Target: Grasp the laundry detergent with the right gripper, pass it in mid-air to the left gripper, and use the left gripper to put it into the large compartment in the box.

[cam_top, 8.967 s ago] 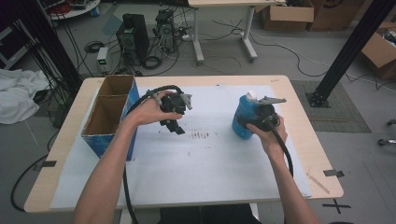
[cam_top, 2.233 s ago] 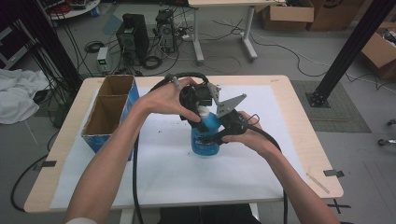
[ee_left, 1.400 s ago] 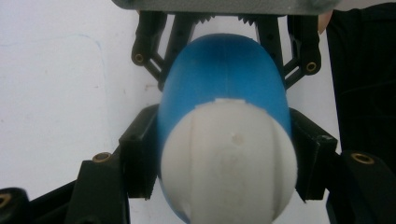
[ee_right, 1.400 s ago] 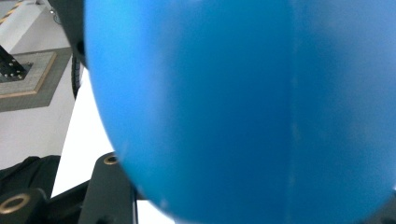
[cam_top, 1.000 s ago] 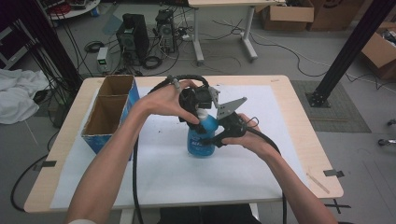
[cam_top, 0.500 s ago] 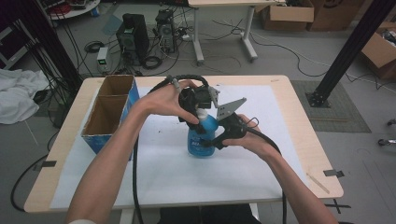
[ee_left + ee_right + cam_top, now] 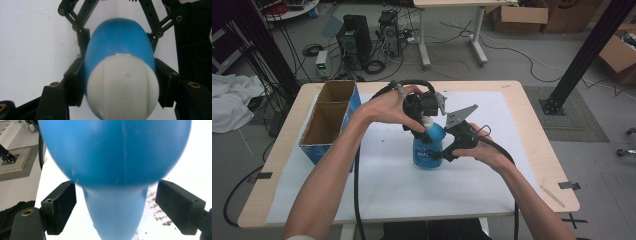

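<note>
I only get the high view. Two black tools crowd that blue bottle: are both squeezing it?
Observer: No. In the left gripper view, the left gripper is clamped on the blue bottle, where its white cap begins.
Operator: And the other tool?
Observer: The right gripper has just been opening its jaws. Its own view shows a gap between each pad and the bottle.
Operator: Anything lying under it?
Observer: Brown specks on the white sheet beside the bottle.

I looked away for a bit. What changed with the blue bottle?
The blue plastic bottle moved from the table's right side to its middle. The left hand-held gripper now clamps its white cap; the right hand-held gripper has just been opening, pads clear. The cardboard box stayed put.
</note>
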The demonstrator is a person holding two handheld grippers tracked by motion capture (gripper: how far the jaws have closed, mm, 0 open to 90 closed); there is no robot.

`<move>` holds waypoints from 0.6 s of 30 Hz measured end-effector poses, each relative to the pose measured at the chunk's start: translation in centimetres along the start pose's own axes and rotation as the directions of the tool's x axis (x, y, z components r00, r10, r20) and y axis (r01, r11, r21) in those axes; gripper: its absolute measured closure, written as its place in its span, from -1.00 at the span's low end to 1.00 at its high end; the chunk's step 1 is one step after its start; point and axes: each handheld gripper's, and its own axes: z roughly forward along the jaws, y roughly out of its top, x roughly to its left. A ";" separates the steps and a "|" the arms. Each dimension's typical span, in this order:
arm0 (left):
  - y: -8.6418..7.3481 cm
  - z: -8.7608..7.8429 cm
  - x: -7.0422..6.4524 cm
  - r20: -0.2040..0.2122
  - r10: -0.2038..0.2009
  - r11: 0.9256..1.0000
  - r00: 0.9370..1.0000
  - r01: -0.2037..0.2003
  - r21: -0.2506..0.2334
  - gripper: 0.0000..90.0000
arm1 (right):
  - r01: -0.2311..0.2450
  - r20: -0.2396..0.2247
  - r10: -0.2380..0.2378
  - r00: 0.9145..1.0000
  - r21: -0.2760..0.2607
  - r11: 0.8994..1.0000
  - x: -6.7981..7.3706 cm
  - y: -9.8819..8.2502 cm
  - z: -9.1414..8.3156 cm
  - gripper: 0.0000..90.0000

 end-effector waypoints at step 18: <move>-1.5 -2.3 0.8 -0.026 -0.166 0.986 0.986 0.165 -0.022 -0.15 | -0.045 0.101 0.037 0.994 0.079 0.996 -1.1 -1.2 -4.2 -0.66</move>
